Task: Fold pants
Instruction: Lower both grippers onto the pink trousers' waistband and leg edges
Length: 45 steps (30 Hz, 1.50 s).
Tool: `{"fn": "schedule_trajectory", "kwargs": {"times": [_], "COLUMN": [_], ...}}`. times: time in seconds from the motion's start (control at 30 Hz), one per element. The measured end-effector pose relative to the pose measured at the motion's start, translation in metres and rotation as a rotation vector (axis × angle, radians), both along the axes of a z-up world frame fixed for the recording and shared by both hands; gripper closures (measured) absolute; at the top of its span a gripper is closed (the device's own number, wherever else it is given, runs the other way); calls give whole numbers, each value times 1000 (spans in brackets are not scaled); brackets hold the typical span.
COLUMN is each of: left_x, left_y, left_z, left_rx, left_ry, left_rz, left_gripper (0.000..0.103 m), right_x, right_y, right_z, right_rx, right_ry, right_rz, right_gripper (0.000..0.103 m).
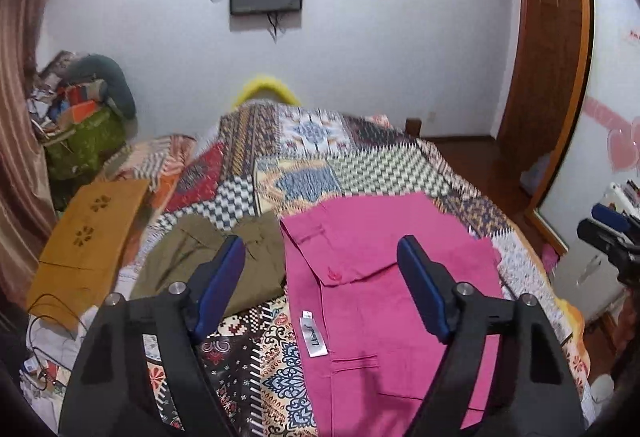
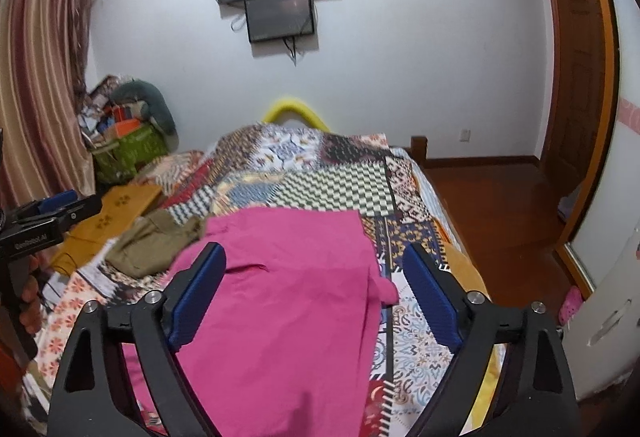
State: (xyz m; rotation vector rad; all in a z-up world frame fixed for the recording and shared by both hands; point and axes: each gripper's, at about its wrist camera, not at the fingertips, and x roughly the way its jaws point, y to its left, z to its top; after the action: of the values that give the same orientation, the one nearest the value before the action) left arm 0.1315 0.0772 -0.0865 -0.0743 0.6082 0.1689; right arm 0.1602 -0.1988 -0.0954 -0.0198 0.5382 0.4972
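Pink pants (image 1: 384, 277) lie flat on the patchwork bedspread (image 1: 320, 165), partly folded, with a white label near their left edge. They also show in the right wrist view (image 2: 288, 277). My left gripper (image 1: 320, 257) is open and empty above the pants' left part. My right gripper (image 2: 316, 261) is open and empty above the pants' middle. The left gripper's side shows at the left edge of the right wrist view (image 2: 48, 217), and the right gripper's at the right edge of the left wrist view (image 1: 612, 233).
Folded olive pants (image 1: 216, 257) lie left of the pink ones, with a mustard garment (image 1: 88, 237) further left. A cluttered pile with a green bag (image 1: 84, 141) stands by the curtain. Wooden floor (image 2: 492, 213) and a door (image 2: 576, 77) are to the right.
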Motion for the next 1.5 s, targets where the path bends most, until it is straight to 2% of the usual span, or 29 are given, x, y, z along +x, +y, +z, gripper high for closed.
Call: {"fn": "schedule_trajectory", "kwargs": {"times": [0.3, 0.4, 0.63, 0.73, 0.9, 0.93, 1.0, 1.03, 1.13, 1.2, 1.27, 1.37, 1.5], "left_x": [41, 52, 73, 79, 91, 94, 97, 99, 100, 101, 103, 105, 108], "left_y": [20, 27, 38, 33, 22, 22, 24, 25, 24, 20, 17, 15, 17], "left_z": [-56, -76, -122, -131, -141, -144, -149, -151, -154, -155, -158, -161, -161], "left_rx": [-75, -92, -191, -191, -141, -140, -155, -178, -208, -191, -206, -210, -218], "left_ry": [152, 202, 317, 344, 384, 395, 405, 410, 414, 416, 436, 446, 448], "left_rz": [-43, -49, -67, -85, -106, -105, -104, -121, -145, -159, -183, -193, -203], "left_gripper": [48, 49, 49, 49, 49, 49, 49, 49, 50, 55, 66, 67, 72], "right_x": [47, 62, 77, 86, 95, 97, 100, 102, 102, 100, 100, 101, 104], "right_y": [4, 6, 9, 7, 2, 0, 1, 0, -1, -2, 1, 9, 17], "right_z": [-38, -53, -86, -101, -120, -123, -127, -129, -130, -125, -122, -122, -129], "right_rx": [-56, -87, -143, -148, -149, -149, -147, -143, -114, -84, -61, -41, -54], "right_ry": [107, 151, 229, 271, 323, 334, 351, 362, 376, 368, 364, 380, 403], "right_rz": [-11, -10, 7, 0, -20, -22, -17, -11, -5, 6, 17, 57, 60], "right_gripper": [30, 30, 30, 30, 30, 32, 50, 53, 59, 62, 62, 69, 69]}}
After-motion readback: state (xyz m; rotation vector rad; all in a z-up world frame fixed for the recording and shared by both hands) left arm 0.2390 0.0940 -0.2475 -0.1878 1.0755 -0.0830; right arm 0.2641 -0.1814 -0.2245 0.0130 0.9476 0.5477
